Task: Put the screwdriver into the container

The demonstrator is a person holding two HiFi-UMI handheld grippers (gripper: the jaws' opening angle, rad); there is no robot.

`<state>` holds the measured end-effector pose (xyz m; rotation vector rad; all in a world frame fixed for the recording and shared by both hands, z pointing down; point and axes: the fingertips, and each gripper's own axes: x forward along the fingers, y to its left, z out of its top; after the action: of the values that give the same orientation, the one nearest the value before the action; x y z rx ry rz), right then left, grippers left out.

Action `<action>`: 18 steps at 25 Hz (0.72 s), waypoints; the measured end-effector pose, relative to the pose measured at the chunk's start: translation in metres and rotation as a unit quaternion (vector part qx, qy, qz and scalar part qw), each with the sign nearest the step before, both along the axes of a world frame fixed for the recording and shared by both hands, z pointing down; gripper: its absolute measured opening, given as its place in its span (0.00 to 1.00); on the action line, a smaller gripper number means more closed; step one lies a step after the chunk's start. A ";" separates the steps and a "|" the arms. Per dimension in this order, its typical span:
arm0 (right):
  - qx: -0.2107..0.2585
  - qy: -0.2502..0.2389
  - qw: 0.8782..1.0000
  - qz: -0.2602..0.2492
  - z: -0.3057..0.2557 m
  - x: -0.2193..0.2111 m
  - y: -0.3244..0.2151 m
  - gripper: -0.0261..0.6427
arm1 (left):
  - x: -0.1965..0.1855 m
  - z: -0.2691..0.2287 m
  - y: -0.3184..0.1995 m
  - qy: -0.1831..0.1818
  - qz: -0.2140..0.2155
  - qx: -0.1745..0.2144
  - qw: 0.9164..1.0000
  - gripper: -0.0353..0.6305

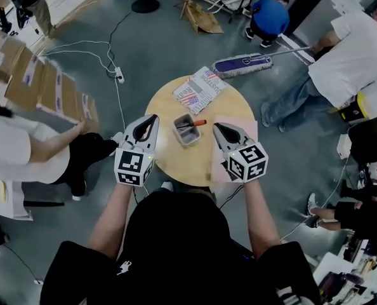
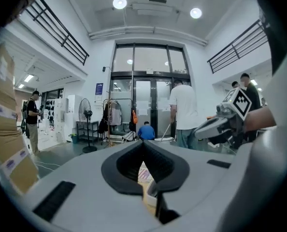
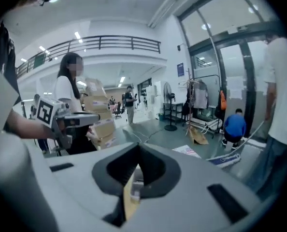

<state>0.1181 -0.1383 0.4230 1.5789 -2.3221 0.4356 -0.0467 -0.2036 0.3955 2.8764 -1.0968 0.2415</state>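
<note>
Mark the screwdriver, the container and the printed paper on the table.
screwdriver (image 1: pixel 198 123), head view, orange handle.
container (image 1: pixel 191 140), head view, near wall.
printed paper (image 1: pixel 200 89), head view, middle of the sheet.

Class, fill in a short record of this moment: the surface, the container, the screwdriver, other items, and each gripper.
Surface: round wooden table
Container: grey tub near the table's middle
Screwdriver: in the container, red handle poking over its rim
Other items: newspaper beyond the container; pink mat at the right
Left gripper: jaws together, empty, left of the container
Right gripper: jaws together, empty, above the mat
</note>
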 end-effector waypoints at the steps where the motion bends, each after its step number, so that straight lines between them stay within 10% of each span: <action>1: 0.011 -0.013 1.000 0.010 -0.007 0.001 0.003 0.04 | 0.001 -0.002 0.001 0.004 0.002 -0.001 1.000 0.06; 18: 0.095 0.009 0.991 0.099 -0.056 0.025 0.034 0.04 | -0.005 -0.011 0.007 0.015 -0.001 0.006 1.000 0.06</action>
<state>0.1434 -0.1044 0.3669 1.9045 -2.2591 0.2489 -0.0517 -0.1968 0.3849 2.8788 -1.1001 0.1930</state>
